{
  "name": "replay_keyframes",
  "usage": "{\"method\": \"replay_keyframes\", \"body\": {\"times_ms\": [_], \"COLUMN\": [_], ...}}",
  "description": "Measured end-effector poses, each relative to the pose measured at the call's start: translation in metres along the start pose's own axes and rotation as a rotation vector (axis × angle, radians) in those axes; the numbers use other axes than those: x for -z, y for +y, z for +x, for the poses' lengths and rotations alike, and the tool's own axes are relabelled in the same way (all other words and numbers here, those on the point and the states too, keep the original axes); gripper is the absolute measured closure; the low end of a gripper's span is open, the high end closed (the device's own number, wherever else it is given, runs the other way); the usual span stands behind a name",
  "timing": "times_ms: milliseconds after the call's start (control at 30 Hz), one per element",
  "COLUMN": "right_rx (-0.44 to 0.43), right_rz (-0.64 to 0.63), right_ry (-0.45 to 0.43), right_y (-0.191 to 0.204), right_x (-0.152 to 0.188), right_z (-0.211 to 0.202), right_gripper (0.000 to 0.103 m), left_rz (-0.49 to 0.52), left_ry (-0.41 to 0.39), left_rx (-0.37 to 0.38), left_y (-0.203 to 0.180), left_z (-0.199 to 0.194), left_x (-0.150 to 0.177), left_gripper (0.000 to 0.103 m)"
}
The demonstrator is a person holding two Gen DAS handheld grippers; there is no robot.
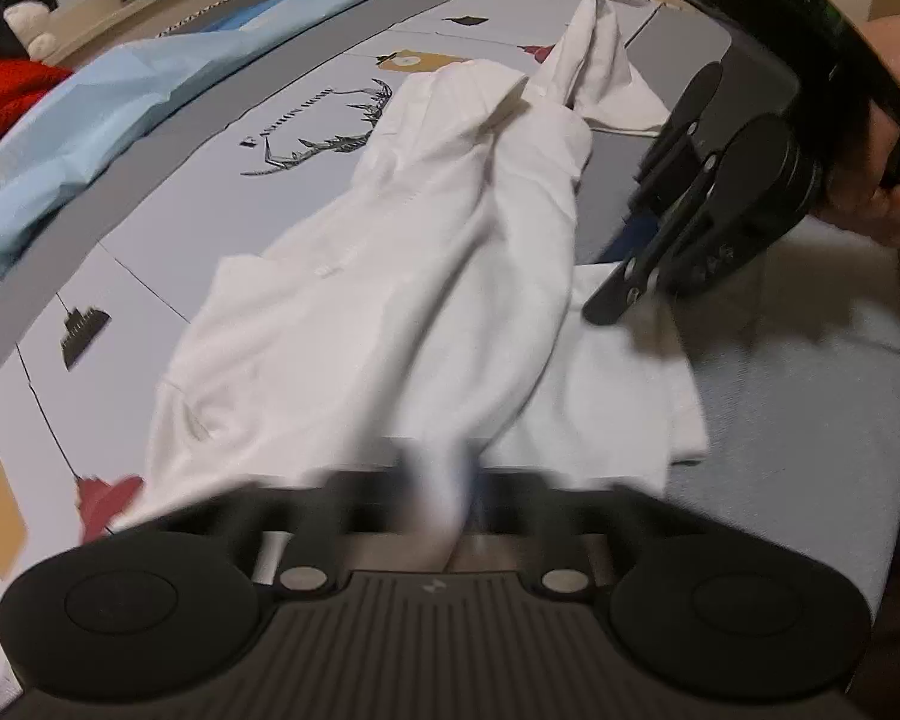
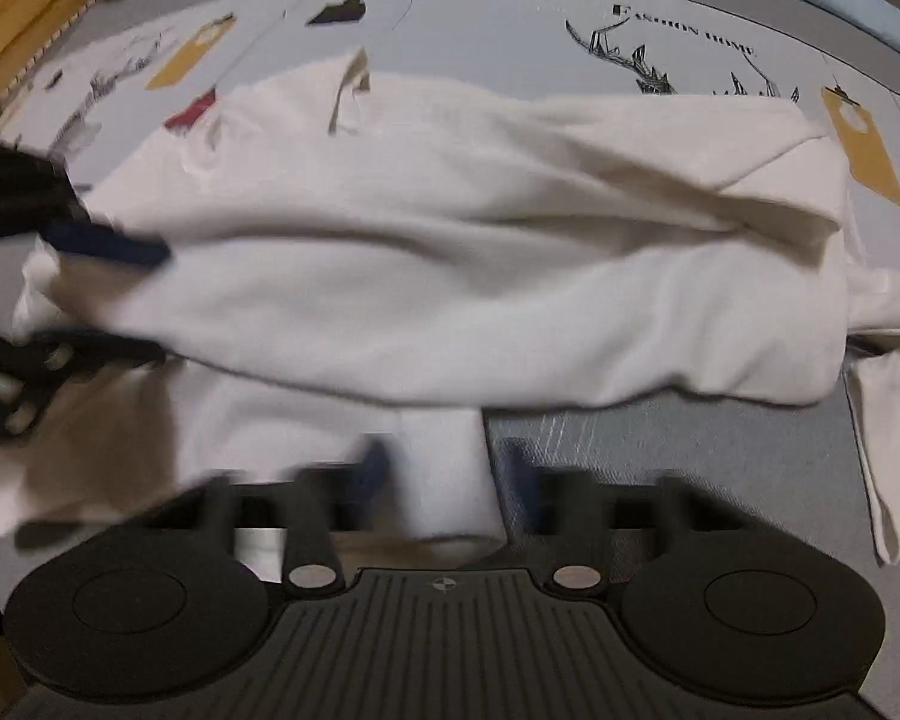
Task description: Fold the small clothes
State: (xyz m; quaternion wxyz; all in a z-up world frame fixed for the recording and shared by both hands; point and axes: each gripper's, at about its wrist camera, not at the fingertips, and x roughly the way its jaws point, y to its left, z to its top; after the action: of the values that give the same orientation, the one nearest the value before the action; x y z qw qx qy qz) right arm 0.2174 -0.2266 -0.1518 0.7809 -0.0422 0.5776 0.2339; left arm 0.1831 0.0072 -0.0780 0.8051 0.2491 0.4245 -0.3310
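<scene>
Left gripper (image 1: 444, 480) points steeply down, jaws pressed together pinching a blurred fold of the white garment (image 1: 390, 276). Garment lies bunched lengthwise mid-bed on the printed sheet (image 2: 510, 30), one end trailing toward the far edge. Right gripper (image 2: 444, 468) also angled down, jaws nearly together on a white cloth fold; a person's hand (image 1: 894, 204) wraps its handle. Sheet print reads "FASHION HOME" (image 2: 684, 30).
</scene>
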Motion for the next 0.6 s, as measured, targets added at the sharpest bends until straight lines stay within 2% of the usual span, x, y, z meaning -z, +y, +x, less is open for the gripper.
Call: {"method": "replay_keyframes", "body": {"times_ms": [67, 133, 167, 200, 267, 300, 333, 400, 433, 500, 533, 600], "right_rx": [-0.016, -0.003, 0.000, 0.002, 0.031, 0.050, 0.058, 0.073, 0.077, 0.023, -0.023, -0.106], "right_rz": [0.019, -0.001, -0.006, -0.011, -0.051, -0.075, -0.099, -0.183, -0.246, -0.414, -0.506, -0.670], "right_ry": [-0.003, -0.015, -0.021, -0.026, -0.038, -0.038, -0.032, 0.004, 0.036, 0.122, 0.160, 0.212], "right_y": [-0.006, -0.003, -0.003, -0.004, 0.001, 0.002, 0.003, 0.009, 0.016, 0.036, 0.048, 0.070], "right_x": [-0.004, 0.000, 0.002, 0.003, 0.004, 0.006, 0.009, 0.020, 0.027, 0.048, 0.059, 0.082], "right_z": [-0.003, -0.007, -0.011, -0.015, -0.022, -0.026, -0.029, -0.033, -0.032, -0.032, -0.032, -0.037], "right_gripper": [0.093, 0.094, 0.094, 0.094, 0.095, 0.095, 0.095, 0.095, 0.095, 0.095, 0.095, 0.094], "left_rz": [-0.057, -0.190, -0.276, -0.381, -0.663, -0.813, -0.959, -1.154, -1.177, -1.169, -1.161, -1.147], "left_ry": [-0.054, -0.124, -0.163, -0.193, -0.191, -0.168, -0.142, -0.062, -0.030, 0.040, 0.049, -0.001], "left_rx": [-0.039, -0.126, -0.195, -0.310, -0.635, -0.735, -0.788, -0.787, -0.810, -0.862, -0.862, -0.810], "left_y": [0.023, 0.063, 0.087, 0.114, 0.172, 0.196, 0.217, 0.247, 0.251, 0.255, 0.255, 0.251], "left_z": [-0.003, -0.028, -0.044, -0.061, -0.095, -0.109, -0.121, -0.130, -0.131, -0.130, -0.130, -0.130], "left_x": [-0.006, -0.006, -0.002, 0.005, 0.035, 0.055, 0.077, 0.119, 0.128, 0.133, 0.131, 0.125], "left_gripper": [0.101, 0.102, 0.102, 0.102, 0.102, 0.102, 0.102, 0.101, 0.101, 0.086, 0.075, 0.071]}}
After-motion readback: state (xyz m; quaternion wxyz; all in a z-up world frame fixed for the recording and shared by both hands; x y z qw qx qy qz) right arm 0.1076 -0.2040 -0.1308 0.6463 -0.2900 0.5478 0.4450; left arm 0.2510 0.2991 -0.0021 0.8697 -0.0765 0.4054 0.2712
